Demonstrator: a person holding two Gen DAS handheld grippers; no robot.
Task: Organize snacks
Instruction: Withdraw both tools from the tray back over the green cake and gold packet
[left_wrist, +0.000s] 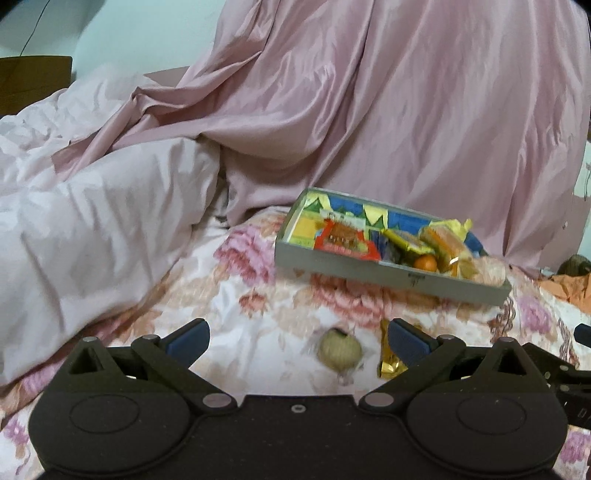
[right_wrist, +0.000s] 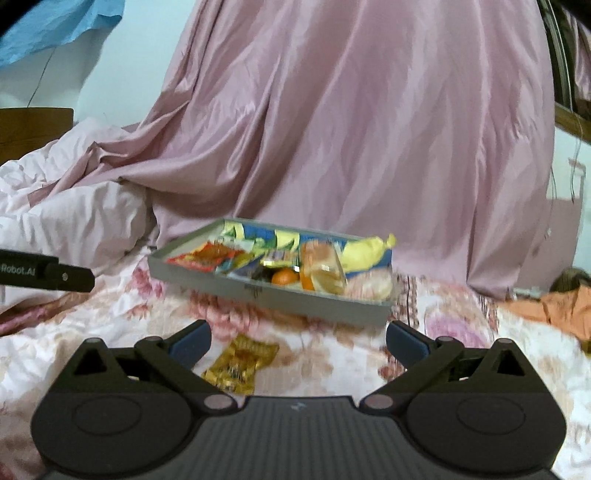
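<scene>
Both views blurred w/ motion; wrapper print unreadable. Left gripper (left_wrist: 297, 341) jaws wide, empty, low over floral bedspread (left_wrist: 258, 295). Round pale snack (left_wrist: 340, 354) lies between its fingers; gold wrapper (left_wrist: 389, 363) partly hidden behind the right finger. Right gripper (right_wrist: 298, 341) jaws wide, empty; same gold wrapper (right_wrist: 242, 363) near its left finger. Grey tray (left_wrist: 369, 267) beyond, holding mixed snacks and a small orange (left_wrist: 424, 263). Pink curtain (left_wrist: 369, 110) behind; rumpled duvet (left_wrist: 92, 221) at left.

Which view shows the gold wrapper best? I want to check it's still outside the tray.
The right wrist view: the gold wrapper lies whole on the bedspread, short of the tray. In the left wrist view only its edge shows beside a finger.
</scene>
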